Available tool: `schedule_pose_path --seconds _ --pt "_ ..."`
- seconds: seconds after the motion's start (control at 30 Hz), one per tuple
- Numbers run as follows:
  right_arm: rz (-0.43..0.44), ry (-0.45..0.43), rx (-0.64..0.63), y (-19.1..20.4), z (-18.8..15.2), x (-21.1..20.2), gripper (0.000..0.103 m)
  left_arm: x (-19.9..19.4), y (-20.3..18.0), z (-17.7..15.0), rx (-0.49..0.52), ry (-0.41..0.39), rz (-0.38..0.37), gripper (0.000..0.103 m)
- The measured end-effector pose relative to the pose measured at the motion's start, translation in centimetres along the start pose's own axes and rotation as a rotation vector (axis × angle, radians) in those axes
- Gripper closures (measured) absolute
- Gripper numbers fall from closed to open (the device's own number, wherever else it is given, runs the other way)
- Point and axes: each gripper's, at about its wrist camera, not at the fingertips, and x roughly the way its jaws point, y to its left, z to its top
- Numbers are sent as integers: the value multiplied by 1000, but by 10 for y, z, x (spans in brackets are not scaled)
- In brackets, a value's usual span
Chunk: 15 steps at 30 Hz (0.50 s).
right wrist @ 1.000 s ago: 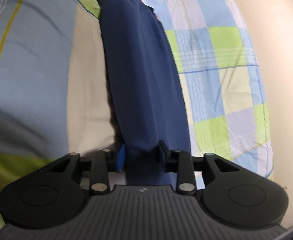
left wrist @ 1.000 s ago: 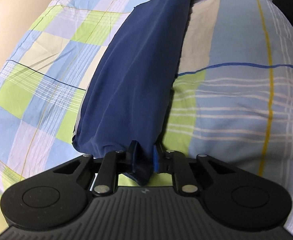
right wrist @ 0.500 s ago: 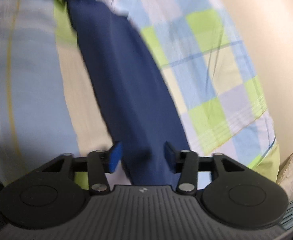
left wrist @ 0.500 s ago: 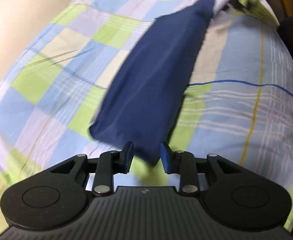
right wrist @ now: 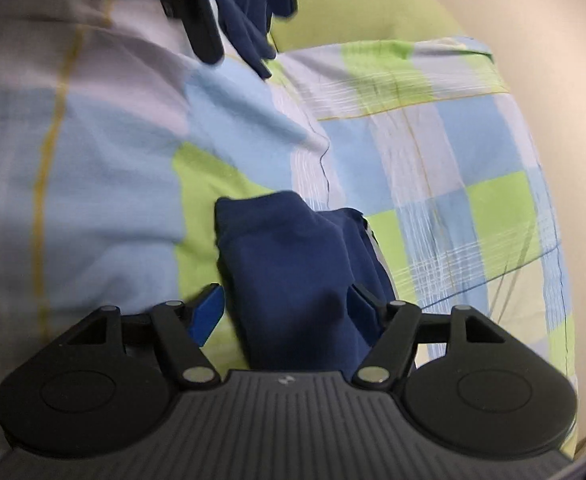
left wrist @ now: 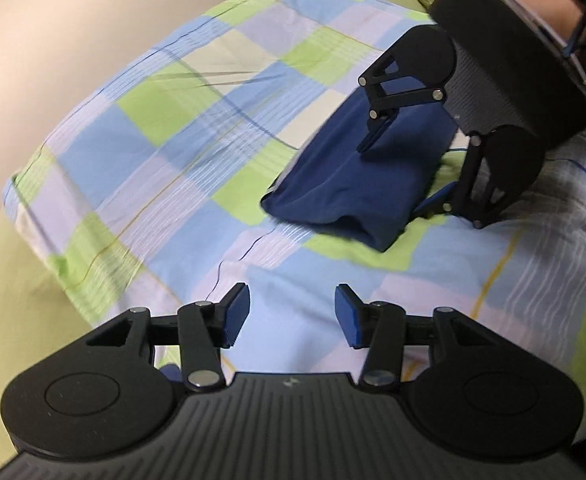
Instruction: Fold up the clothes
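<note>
A navy folded garment [left wrist: 345,184] lies on the checked bed sheet [left wrist: 181,152]. In the left wrist view my left gripper [left wrist: 292,316] hovers short of its near end, jaws opening, only sheet between the blue pads [left wrist: 235,316]. My right gripper [left wrist: 403,172] straddles the garment from the far side. Seen from the right wrist, the garment [right wrist: 293,264] runs between the spread jaws of the right gripper [right wrist: 288,308], and its end lies just ahead. The left gripper [right wrist: 245,8] shows at the top edge with some navy fabric by it; I cannot tell what that fabric is.
The bed's edge and a beige floor [left wrist: 33,60] lie to the left in the left wrist view. A plain green sheet [left wrist: 21,280] shows under the checked one. A person's hand [left wrist: 545,4] holds the right gripper at the top right.
Both grippers have let go of the garment's ends and opened. The left one pulled back and rose, rolling. The right one slid along the garment toward the left gripper's end.
</note>
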Motion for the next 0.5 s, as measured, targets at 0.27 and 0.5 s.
schedule_pose_path --seconds 0.27,0.5 --pt "33 83 59 1 14 3 75 -3 12 -19 -40 -31 2 50" --pt "140 41 131 -38 14 -14 89 3 8 -20 43 -81 -33 40"
